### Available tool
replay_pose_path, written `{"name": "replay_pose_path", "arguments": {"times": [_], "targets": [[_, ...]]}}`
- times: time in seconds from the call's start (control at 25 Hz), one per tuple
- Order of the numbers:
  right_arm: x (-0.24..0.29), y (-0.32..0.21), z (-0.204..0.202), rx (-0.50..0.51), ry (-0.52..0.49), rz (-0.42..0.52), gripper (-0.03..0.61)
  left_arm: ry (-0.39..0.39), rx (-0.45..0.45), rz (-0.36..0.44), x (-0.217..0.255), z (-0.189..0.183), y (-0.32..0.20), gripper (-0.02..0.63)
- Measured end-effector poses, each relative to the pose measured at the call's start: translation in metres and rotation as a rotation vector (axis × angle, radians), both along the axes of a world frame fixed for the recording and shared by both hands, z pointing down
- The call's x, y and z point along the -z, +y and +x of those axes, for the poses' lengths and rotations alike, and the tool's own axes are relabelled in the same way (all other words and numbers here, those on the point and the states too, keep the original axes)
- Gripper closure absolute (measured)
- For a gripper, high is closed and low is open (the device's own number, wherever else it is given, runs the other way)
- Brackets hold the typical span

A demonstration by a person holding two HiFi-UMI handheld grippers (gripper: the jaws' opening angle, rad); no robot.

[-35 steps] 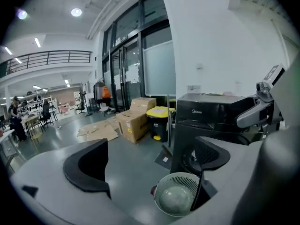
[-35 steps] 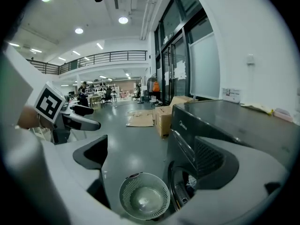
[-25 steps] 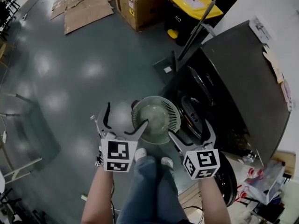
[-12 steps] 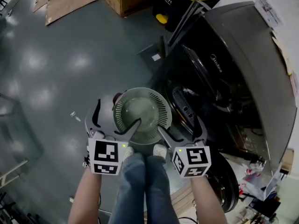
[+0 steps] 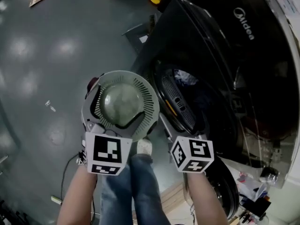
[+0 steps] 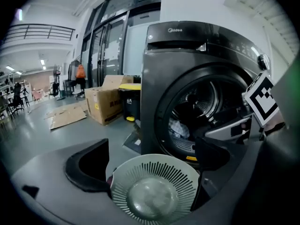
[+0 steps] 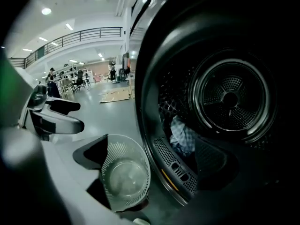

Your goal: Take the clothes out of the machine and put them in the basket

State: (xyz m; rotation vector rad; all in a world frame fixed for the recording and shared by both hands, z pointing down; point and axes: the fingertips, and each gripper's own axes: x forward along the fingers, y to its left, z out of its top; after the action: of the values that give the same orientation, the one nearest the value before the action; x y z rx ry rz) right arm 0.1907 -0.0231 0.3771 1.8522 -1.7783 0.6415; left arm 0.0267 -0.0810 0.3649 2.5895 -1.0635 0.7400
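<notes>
A dark front-loading machine (image 5: 234, 55) stands with its round opening facing me. A pale checked cloth (image 5: 185, 78) lies at the bottom of the drum (image 7: 229, 97), and it also shows as the cloth (image 7: 182, 134) and the cloth (image 6: 177, 128). A round slotted grey-green basket (image 5: 122, 102) sits on the floor just left of the opening. My left gripper (image 5: 115, 112) hangs open over the basket, holding nothing. My right gripper (image 5: 183, 125) is open and empty in front of the opening's lower rim, its jaws standing either side of the cloth in the right gripper view.
The machine's door (image 5: 225, 186) hangs open at lower right. A cardboard box (image 6: 105, 104) and a yellow-lidded bin (image 6: 131, 100) stand on the floor left of the machine. The person's legs (image 5: 131, 186) are just behind the basket. A cable (image 5: 70, 165) lies on the floor.
The view and both grippers have moved closer to the machine. The left gripper now hangs over the basket; the right has come up to the drum opening. Both stayed open.
</notes>
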Motion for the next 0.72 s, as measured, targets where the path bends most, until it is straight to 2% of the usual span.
{"name": "replay_pose_path", "arguments": {"times": [0.2,0.4,0.72], "targets": [[-0.041,-0.005,0.024,-0.035,0.026,0.012,0.008,-0.009,0.018,-0.039,-0.044,0.016,0.009,0.046],[-0.065,-0.016,0.047,-0.037,0.077,0.029,0.008,-0.006,0.055,-0.052,-0.068,0.027,0.011,0.046],[-0.087,-0.050,0.094,-0.059,0.241,0.045,0.008,-0.024,0.131,-0.098,-0.094,0.034,0.002,0.046]]}}
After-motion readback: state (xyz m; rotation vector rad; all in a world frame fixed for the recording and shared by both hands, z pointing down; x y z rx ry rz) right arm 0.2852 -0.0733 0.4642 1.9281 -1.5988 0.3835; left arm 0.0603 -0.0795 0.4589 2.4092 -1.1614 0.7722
